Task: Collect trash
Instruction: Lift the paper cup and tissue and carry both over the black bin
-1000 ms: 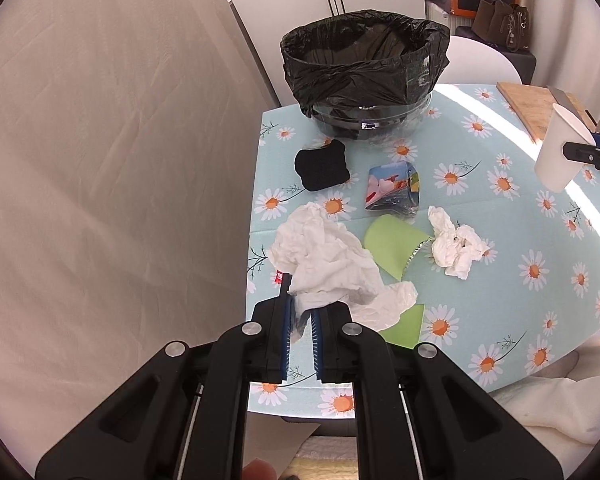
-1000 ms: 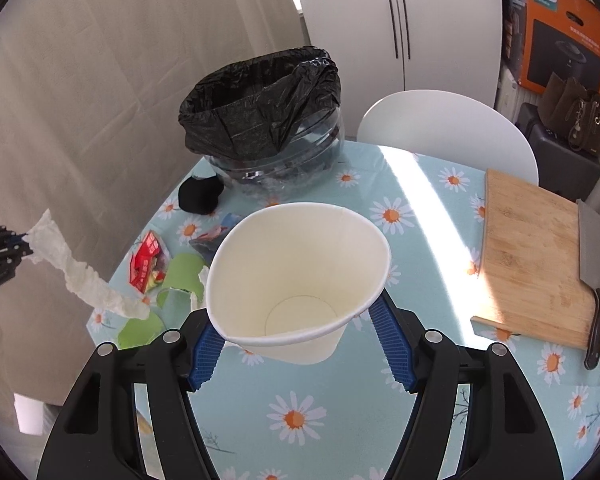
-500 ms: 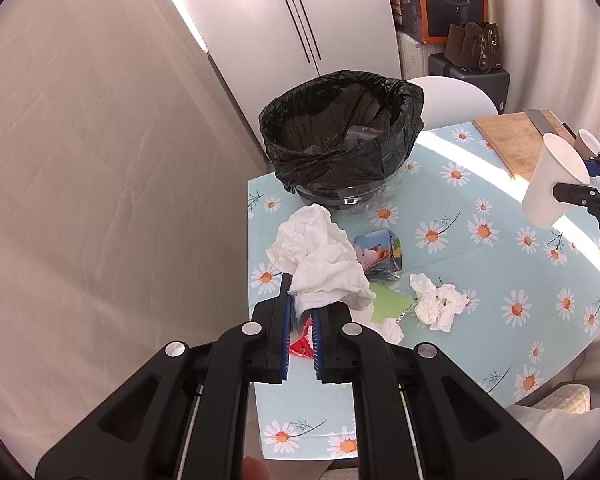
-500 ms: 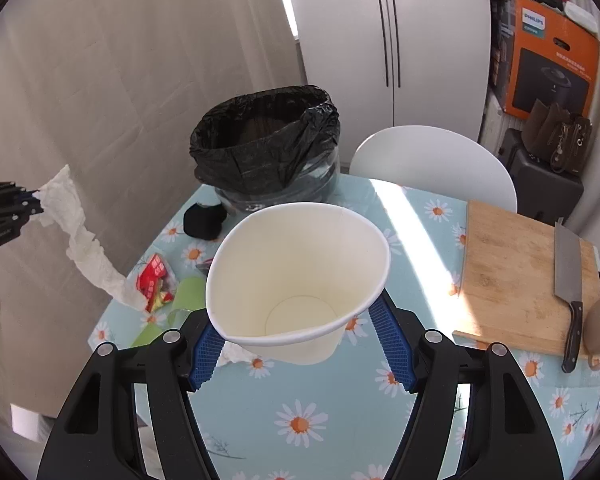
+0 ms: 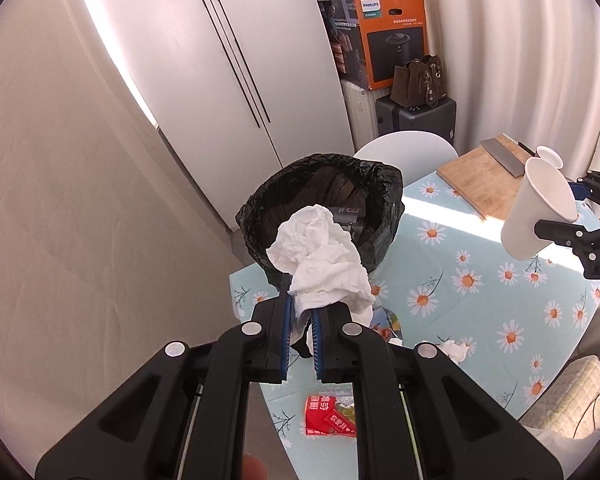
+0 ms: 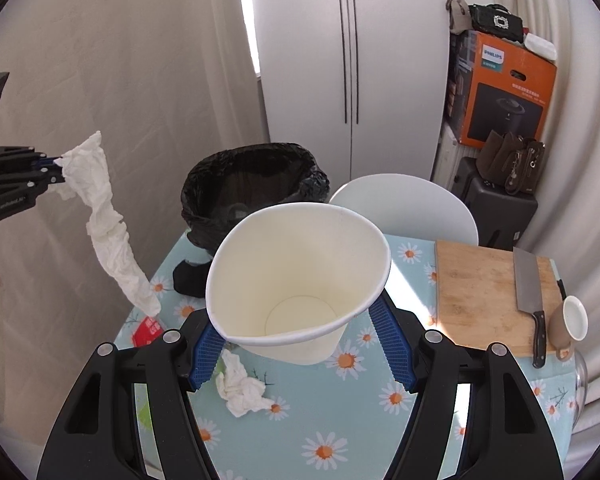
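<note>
- Two grippers: your left gripper (image 5: 300, 328) pinches a hanging tissue (image 6: 108, 224) in the air near the bin (image 6: 256, 184).
- Your right gripper (image 6: 300, 344) squeezes a cup (image 6: 300, 280), hiding the table (image 6: 340, 420) behind it.
- Bin contents are too dark to read.

The left gripper (image 5: 301, 330) has climbed off the bench (image 5: 480, 320), and the white paper towel (image 5: 320, 264) pinched in it, which lay spread on the cloth a second ago, now hangs free as a long strip at the left of the right wrist frame, its tip just above the red wrapper (image 6: 147, 330). The right gripper (image 6: 302, 346) has lifted too with its paper cup (image 6: 296, 280), so the black-lined bin (image 6: 256, 188) sits lower and more of the room shows above.
</note>
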`<act>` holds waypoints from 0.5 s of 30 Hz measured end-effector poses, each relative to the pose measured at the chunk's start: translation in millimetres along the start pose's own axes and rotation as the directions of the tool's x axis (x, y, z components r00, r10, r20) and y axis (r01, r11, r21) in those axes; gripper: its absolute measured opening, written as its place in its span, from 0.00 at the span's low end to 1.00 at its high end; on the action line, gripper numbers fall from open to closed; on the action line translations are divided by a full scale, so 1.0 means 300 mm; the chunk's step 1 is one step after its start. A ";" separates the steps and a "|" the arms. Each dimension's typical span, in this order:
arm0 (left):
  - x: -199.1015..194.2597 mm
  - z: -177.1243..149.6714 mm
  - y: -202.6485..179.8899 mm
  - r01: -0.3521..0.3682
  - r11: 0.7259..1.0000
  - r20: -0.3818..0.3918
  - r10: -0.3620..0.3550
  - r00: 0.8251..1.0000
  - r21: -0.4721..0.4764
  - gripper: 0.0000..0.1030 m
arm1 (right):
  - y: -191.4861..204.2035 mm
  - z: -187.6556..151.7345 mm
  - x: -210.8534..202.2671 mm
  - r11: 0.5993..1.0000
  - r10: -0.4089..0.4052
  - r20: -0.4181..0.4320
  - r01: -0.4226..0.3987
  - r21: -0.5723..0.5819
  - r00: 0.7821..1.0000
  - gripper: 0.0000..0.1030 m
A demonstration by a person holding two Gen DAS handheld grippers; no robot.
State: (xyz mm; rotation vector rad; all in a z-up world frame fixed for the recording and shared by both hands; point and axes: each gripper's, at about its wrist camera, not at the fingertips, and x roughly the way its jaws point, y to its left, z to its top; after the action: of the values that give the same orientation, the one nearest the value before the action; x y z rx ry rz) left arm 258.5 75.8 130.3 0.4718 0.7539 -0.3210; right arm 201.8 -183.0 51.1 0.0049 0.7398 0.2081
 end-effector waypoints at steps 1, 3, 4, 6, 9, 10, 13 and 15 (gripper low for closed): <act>-0.001 0.013 0.012 0.006 1.000 0.012 -0.006 1.000 0.013 0.09 | 0.015 0.011 -0.006 1.000 -0.009 0.010 0.009 0.006 1.000 0.62; -0.002 0.035 0.035 0.023 0.999 0.039 -0.025 0.999 0.044 0.09 | 0.046 0.034 -0.018 1.000 -0.028 0.032 0.027 0.015 0.999 0.62; 0.000 0.042 0.046 0.029 0.998 0.048 -0.032 0.998 0.057 0.09 | 0.064 0.045 -0.023 0.999 -0.036 0.041 0.036 0.014 0.999 0.62; 0.010 0.061 0.070 0.032 0.997 0.060 -0.036 0.998 0.065 0.09 | 0.093 0.066 -0.023 0.999 -0.048 0.054 0.047 0.015 0.997 0.62; 0.033 0.092 0.106 0.056 0.997 0.071 -0.060 0.996 0.053 0.09 | 0.128 0.097 -0.013 0.998 -0.047 0.073 0.044 0.036 0.996 0.62; 0.036 0.101 0.117 0.062 0.997 0.075 -0.066 0.995 0.052 0.09 | 0.141 0.108 -0.007 0.998 -0.043 0.076 0.040 0.038 0.996 0.62; 0.044 0.135 0.147 0.070 0.996 0.089 -0.075 0.993 0.053 0.09 | 0.177 0.149 0.017 0.999 -0.037 0.077 0.035 0.023 0.996 0.62; 0.044 0.160 0.168 0.068 0.996 0.105 -0.073 0.992 0.049 0.09 | 0.187 0.184 0.032 0.999 -0.033 0.090 0.032 0.018 0.995 0.62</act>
State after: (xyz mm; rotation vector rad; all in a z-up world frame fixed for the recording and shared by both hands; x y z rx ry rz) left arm 317.5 92.5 165.8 0.4674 0.6617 -0.4267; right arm 235.2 -122.4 89.7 0.0178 0.6510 0.1699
